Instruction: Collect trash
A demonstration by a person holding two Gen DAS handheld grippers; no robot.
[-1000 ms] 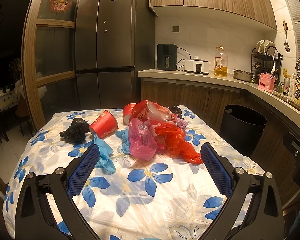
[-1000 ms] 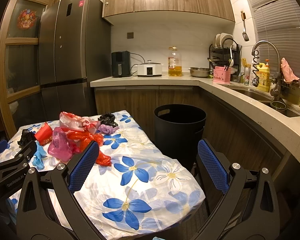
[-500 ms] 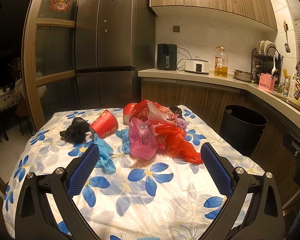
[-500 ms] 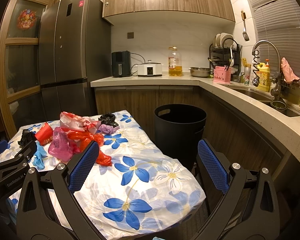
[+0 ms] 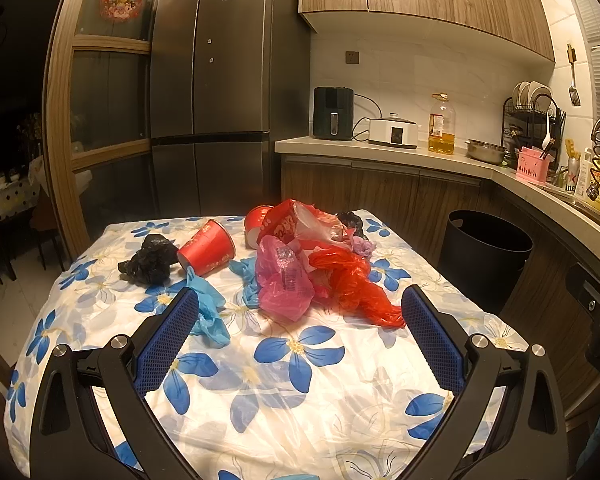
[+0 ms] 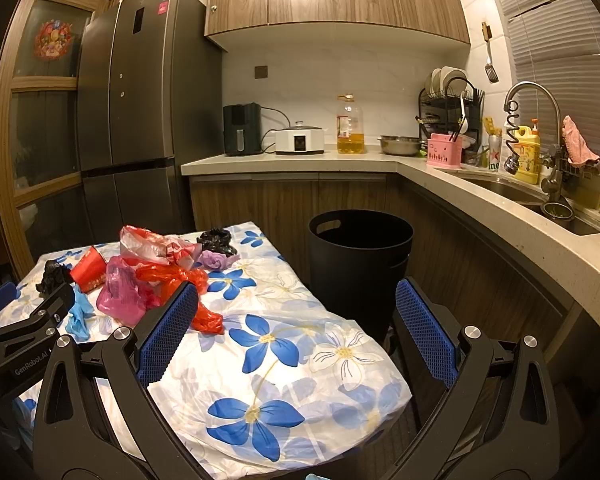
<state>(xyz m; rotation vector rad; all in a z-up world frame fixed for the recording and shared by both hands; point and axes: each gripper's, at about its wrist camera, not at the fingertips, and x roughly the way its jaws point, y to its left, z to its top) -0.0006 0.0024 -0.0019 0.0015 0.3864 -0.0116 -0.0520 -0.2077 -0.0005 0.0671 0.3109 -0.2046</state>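
A heap of trash lies on the flower-patterned tablecloth (image 5: 300,392): a pink plastic bag (image 5: 286,284), a red plastic bag (image 5: 356,284), a red paper cup (image 5: 208,248) on its side, a black crumpled bag (image 5: 148,260), blue gloves (image 5: 206,312). The heap also shows in the right wrist view, with the pink bag (image 6: 120,292) at left. A black trash bin (image 6: 360,264) stands on the floor to the right of the table. My left gripper (image 5: 298,308) is open and empty, held short of the heap. My right gripper (image 6: 296,300) is open and empty over the table's right corner.
A kitchen counter (image 6: 440,176) runs behind and to the right, with a sink (image 6: 512,192), an oil bottle (image 6: 350,126) and appliances. A tall fridge (image 5: 220,92) stands behind the table. The left gripper's body (image 6: 24,344) shows at the left of the right wrist view.
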